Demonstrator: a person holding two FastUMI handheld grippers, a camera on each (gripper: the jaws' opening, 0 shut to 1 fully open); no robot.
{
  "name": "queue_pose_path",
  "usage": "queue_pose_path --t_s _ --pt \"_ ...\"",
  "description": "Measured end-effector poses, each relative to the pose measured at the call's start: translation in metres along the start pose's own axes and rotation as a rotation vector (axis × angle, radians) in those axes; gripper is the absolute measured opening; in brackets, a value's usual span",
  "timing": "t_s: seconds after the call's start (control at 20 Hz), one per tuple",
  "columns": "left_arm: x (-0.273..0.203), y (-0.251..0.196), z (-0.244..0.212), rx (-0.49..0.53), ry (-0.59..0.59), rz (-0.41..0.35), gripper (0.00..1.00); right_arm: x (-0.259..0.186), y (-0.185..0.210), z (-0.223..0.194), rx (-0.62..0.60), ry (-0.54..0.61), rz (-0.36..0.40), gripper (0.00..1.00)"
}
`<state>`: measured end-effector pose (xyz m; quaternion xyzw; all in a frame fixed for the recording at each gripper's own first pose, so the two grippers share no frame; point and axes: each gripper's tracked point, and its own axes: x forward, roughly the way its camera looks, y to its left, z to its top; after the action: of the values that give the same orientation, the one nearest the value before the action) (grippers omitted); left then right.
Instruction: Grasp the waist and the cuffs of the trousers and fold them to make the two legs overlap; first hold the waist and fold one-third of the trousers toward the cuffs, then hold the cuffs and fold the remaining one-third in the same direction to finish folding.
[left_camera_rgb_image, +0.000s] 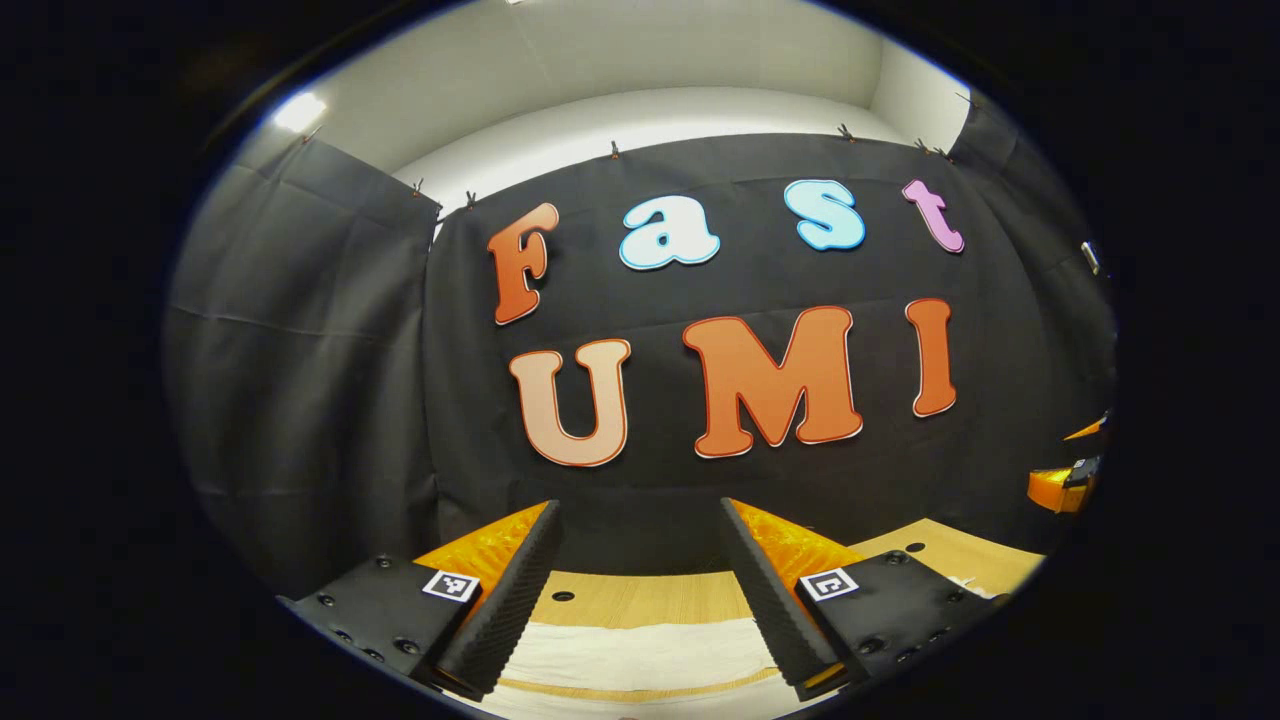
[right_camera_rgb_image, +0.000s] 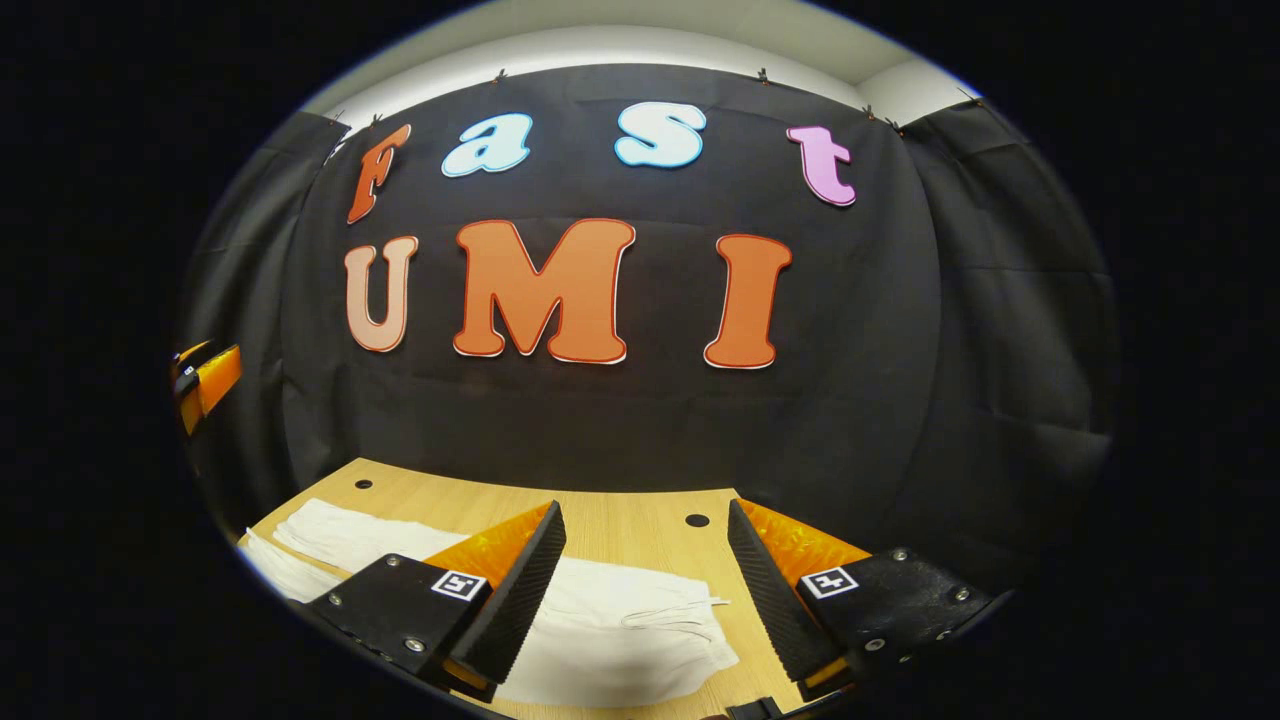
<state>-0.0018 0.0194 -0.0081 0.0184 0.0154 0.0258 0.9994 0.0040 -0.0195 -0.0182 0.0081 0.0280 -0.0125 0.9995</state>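
Left gripper (left_camera_rgb_image: 640, 590): fingers spread wide, nothing between them, held up off the table (left_camera_rgb_image: 650, 598) and aimed at the black cloth wall (left_camera_rgb_image: 330, 400). Below and between its fingers, in the left gripper view, a strip of the white trousers (left_camera_rgb_image: 640, 655) lies flat on the wood, with a band of bare table showing across the cloth near the bottom edge.

Right gripper (right_camera_rgb_image: 645, 590): also wide apart and empty, raised above the table (right_camera_rgb_image: 620, 525). In the right gripper view the trousers (right_camera_rgb_image: 610, 625) lie beneath it and run off to the left along the tabletop; the end nearest this gripper shows a thin drawstring, so this looks like the waist. Neither finger touches the cloth.

At the left edge of the right gripper view, part of the other gripper (right_camera_rgb_image: 205, 385) shows, well apart. Two small round holes (right_camera_rgb_image: 697, 520) sit in the wood near the wall.
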Motion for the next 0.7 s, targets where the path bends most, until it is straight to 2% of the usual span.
queue_pose_path --t_s 0.1,0.2,0.5,0.6,0.7 --pt "0.001 0.004 -0.012 -0.030 0.036 0.012 0.99 0.006 -0.001 -0.007 0.001 0.022 0.005 0.98" --pt "0.003 0.018 -0.029 -0.010 0.082 0.055 1.00 0.015 -0.010 -0.029 -0.023 0.090 -0.016 0.98" --pt "-0.001 0.035 -0.074 0.013 0.202 0.121 1.00 0.028 -0.012 -0.090 0.045 0.297 0.046 0.99" --pt "-0.004 0.044 -0.100 0.048 0.278 0.155 1.00 0.032 -0.014 -0.116 0.063 0.378 0.054 0.99" --pt "-0.011 0.053 -0.124 0.026 0.353 0.179 1.00 0.030 -0.012 -0.140 0.102 0.457 0.070 0.98"
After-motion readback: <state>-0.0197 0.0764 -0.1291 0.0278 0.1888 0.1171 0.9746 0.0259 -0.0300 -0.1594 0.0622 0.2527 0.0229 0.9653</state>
